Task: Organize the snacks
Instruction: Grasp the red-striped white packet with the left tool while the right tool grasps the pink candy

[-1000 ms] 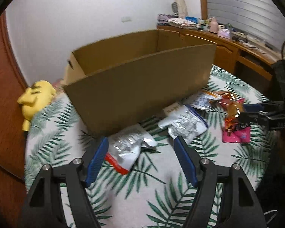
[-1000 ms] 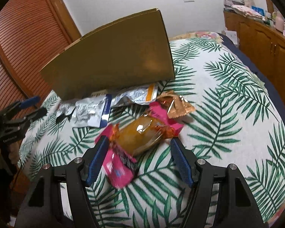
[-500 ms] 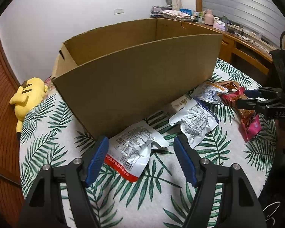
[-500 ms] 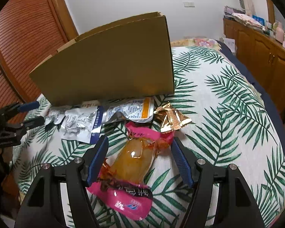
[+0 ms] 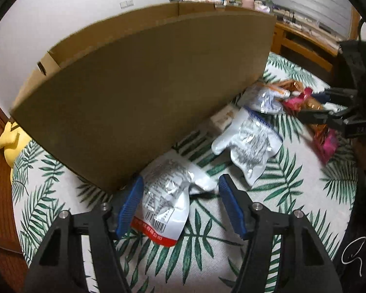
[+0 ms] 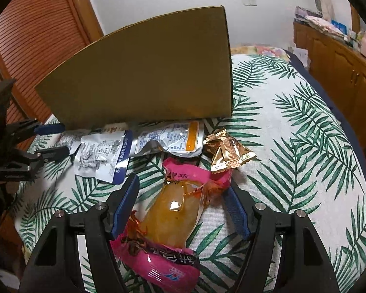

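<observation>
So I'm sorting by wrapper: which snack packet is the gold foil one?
The small gold packet, crinkled, lying right of the pink packet's top end; the rest are silver-white or pink.

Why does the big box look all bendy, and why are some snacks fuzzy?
Both wrist views use a fisheye lens, so the cardboard box bulges. In the left wrist view the far snack packets are blurred; in the right wrist view the pink packet is sharp, with a small glare spot.
</observation>
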`<action>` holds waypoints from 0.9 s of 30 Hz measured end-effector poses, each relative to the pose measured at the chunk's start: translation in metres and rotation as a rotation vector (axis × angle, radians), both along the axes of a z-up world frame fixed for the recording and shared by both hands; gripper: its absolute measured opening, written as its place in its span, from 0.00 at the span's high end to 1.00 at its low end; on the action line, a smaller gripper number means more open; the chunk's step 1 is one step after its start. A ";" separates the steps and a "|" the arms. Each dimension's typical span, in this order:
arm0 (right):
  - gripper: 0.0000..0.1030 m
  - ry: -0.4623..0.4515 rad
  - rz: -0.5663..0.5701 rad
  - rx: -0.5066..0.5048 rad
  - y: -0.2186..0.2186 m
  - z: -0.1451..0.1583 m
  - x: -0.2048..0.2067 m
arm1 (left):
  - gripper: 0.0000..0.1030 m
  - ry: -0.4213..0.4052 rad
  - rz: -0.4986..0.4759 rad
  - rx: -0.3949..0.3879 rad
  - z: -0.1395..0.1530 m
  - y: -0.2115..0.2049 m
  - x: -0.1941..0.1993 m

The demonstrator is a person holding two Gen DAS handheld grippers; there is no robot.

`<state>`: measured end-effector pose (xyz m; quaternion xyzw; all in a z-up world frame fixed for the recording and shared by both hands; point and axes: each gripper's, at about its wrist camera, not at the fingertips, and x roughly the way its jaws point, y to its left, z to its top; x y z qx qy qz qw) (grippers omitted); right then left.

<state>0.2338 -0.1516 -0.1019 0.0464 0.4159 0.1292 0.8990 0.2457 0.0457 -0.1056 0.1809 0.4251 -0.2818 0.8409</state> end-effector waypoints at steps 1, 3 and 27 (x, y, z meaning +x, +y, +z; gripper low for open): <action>0.31 -0.001 0.000 0.001 0.000 0.000 0.000 | 0.35 -0.004 0.001 0.011 -0.002 0.000 -0.001; 0.31 -0.001 -0.002 0.007 0.001 0.000 -0.001 | 0.34 -0.002 0.001 0.018 -0.003 0.001 -0.003; 0.31 -0.001 0.001 0.004 0.000 0.000 -0.002 | 0.80 -0.136 0.118 -0.006 0.014 0.001 -0.041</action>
